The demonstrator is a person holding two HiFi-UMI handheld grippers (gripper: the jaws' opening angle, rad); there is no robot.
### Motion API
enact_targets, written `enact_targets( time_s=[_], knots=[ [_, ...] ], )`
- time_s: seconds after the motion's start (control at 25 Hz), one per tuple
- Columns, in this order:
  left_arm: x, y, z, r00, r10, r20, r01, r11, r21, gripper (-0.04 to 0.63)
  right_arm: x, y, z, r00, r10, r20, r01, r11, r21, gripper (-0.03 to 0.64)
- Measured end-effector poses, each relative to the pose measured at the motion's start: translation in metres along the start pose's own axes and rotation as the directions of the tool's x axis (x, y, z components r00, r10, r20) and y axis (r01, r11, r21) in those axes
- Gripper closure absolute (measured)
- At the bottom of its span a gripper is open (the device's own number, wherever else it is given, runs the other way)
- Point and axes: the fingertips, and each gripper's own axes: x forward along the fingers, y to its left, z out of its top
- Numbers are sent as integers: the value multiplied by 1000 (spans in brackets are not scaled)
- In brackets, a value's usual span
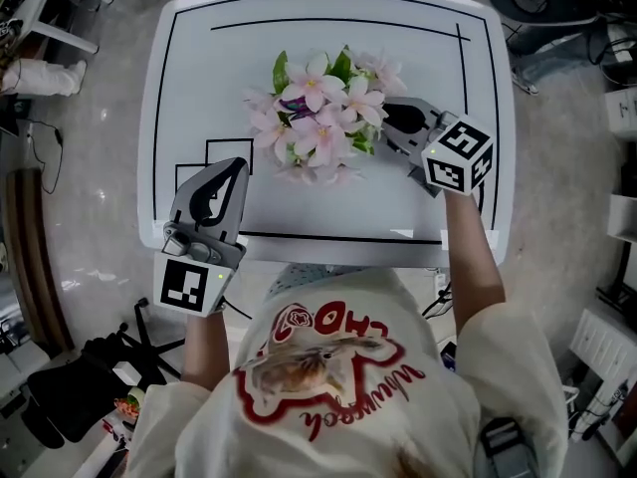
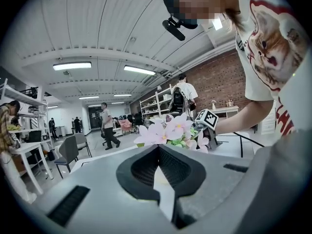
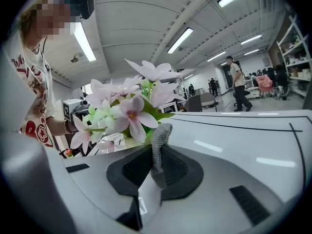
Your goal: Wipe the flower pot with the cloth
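A bunch of pink and white flowers [image 1: 318,113] with green leaves stands mid-table and hides its pot from above. My right gripper [image 1: 383,132] is at the bunch's right side, against the blooms. In the right gripper view it [image 3: 158,155] is shut on a grey knitted cloth [image 3: 159,143] that sticks up between the pads, with the flowers [image 3: 127,107] just beyond it. My left gripper [image 1: 237,165] sits apart, at the front left of the flowers. Its jaws [image 2: 158,152] are shut with nothing in them, and the flowers [image 2: 170,130] show behind it.
The white table [image 1: 199,58] carries black marked lines and a small square outline near my left gripper. A white shelf [image 1: 60,8] and cables lie on the floor to the left, equipment to the right. People walk in the room behind.
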Motion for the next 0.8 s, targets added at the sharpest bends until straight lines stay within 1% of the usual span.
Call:
enact_targets(
  time_s=[0.24, 0.48, 0.72, 0.8],
  knots=[
    [-10, 6, -5, 999, -42, 3, 42, 999, 5, 592, -2, 5, -4, 996, -85, 15, 85, 996, 26, 574],
    [-17, 11, -10, 997, -79, 8, 79, 997, 10, 592, -2, 9, -6, 985, -166, 41, 163, 985, 60, 574],
    [-21, 16, -11, 993, -113, 19, 113, 993, 14, 592, -6, 13, -6, 963, -257, 75, 247, 961, 120, 574],
    [-23, 19, -13, 992, -122, 17, 122, 992, 16, 592, -7, 15, -6, 955, -285, 84, 274, 954, 124, 573]
  ],
)
